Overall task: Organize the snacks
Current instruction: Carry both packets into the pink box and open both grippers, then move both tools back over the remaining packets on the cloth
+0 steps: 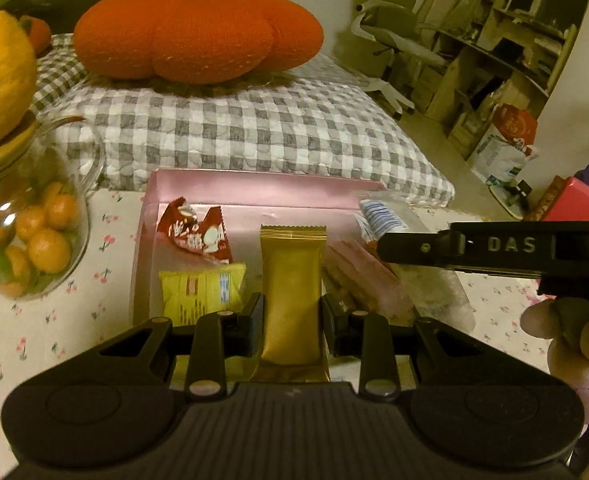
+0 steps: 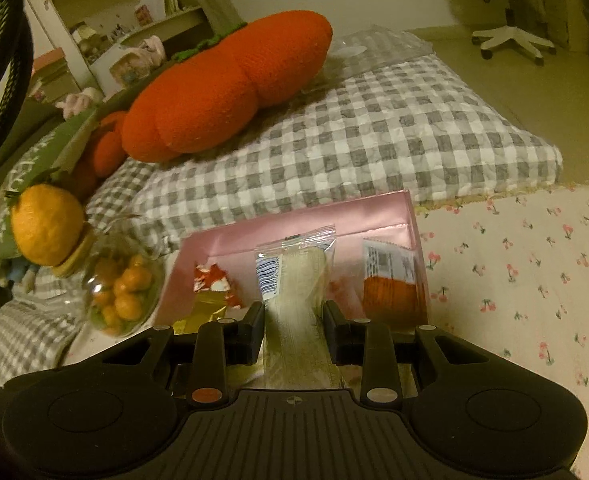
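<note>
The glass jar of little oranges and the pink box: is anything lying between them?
Nothing: only bare cherry-print tablecloth separates the glass jar from the pink box, clearest in the left wrist view.

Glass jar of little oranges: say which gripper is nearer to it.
Left. The left gripper is nearer the jar; the right gripper works at the far side of the pink box.
</note>
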Available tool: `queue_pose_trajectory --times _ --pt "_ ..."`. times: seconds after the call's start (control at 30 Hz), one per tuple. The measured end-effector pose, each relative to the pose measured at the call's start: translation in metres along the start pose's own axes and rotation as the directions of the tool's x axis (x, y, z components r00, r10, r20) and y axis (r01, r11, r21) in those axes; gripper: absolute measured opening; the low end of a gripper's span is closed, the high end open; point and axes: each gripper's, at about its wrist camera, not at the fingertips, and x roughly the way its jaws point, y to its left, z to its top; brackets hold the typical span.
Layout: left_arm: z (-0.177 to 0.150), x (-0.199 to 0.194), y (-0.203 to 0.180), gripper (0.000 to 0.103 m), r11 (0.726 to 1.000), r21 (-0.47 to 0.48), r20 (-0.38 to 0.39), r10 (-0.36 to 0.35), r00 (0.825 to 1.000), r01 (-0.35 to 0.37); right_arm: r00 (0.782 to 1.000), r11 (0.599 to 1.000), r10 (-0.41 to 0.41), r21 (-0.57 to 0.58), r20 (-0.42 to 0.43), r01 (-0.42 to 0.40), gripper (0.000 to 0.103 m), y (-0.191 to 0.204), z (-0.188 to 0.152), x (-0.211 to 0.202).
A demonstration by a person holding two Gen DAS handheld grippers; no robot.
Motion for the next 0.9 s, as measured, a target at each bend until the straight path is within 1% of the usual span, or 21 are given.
queue_pose_trajectory --times 0.17,0.33,0.37,0.4,0.43,0.47,0.5,0.53,0.63,0.73,0.83,0.9 --pt "0.006 0.017 0.001 0.028 0.999 0.020 -0.007 0.033 0.999 -0.032 1.000 1.000 -0.017 0.000 -0.008 0.017 0.030 -0.004 0.005 0.020" --pt "0.007 0.024 0.003 0.030 0.999 0.035 -0.010 0.042 0.999 -0.042 0.999 0.999 -0.029 0.015 -0.013 0.029 0.031 -0.009 0.006 0.033" --pt "0.007 0.025 0.002 0.033 0.998 0.041 -0.009 0.047 0.999 -0.046 1.000 0.999 -0.029 0.015 -0.011 0.029 0.034 -0.009 0.006 0.034" --pt "0.006 0.025 0.002 0.034 0.998 0.044 -0.004 0.053 0.999 -0.053 1.000 0.999 -0.027 0.016 -0.003 0.027 0.035 -0.009 0.006 0.034" --pt "0.006 0.024 0.002 0.040 0.997 0.047 0.001 0.058 0.998 -0.058 1.000 0.999 -0.024 0.021 0.005 0.024 0.035 -0.009 0.006 0.033" --pt "0.006 0.024 0.002 0.049 0.997 0.049 0.002 0.059 0.998 -0.059 1.000 0.999 -0.019 0.032 0.006 0.019 0.041 -0.010 0.006 0.033" --pt "0.005 0.023 0.002 0.055 0.997 0.048 0.002 0.059 0.998 -0.059 1.000 0.999 -0.013 0.045 0.006 0.013 0.052 -0.011 0.006 0.032" --pt "0.005 0.023 0.002 0.062 0.997 0.048 0.002 0.058 0.998 -0.058 1.000 0.999 -0.014 0.052 0.010 0.013 0.055 -0.011 0.006 0.031" --pt "0.003 0.022 0.000 0.065 0.997 0.058 0.001 0.056 0.998 -0.056 1.000 0.999 -0.025 0.040 0.017 0.024 0.056 -0.010 0.005 0.027" --pt "0.001 0.019 -0.002 0.073 0.996 0.070 0.004 0.060 0.998 -0.060 0.999 0.999 -0.028 0.037 0.016 0.028 0.056 -0.009 0.003 0.022" --pt "0.000 0.015 -0.004 0.076 0.996 0.071 0.006 0.061 0.998 -0.062 0.999 0.999 -0.030 0.038 0.017 0.029 0.056 -0.007 0.002 0.015" --pt "-0.001 0.010 -0.005 0.079 0.996 0.070 0.011 0.061 0.998 -0.062 0.999 0.999 -0.033 0.040 0.021 0.032 0.060 -0.007 0.001 0.010"
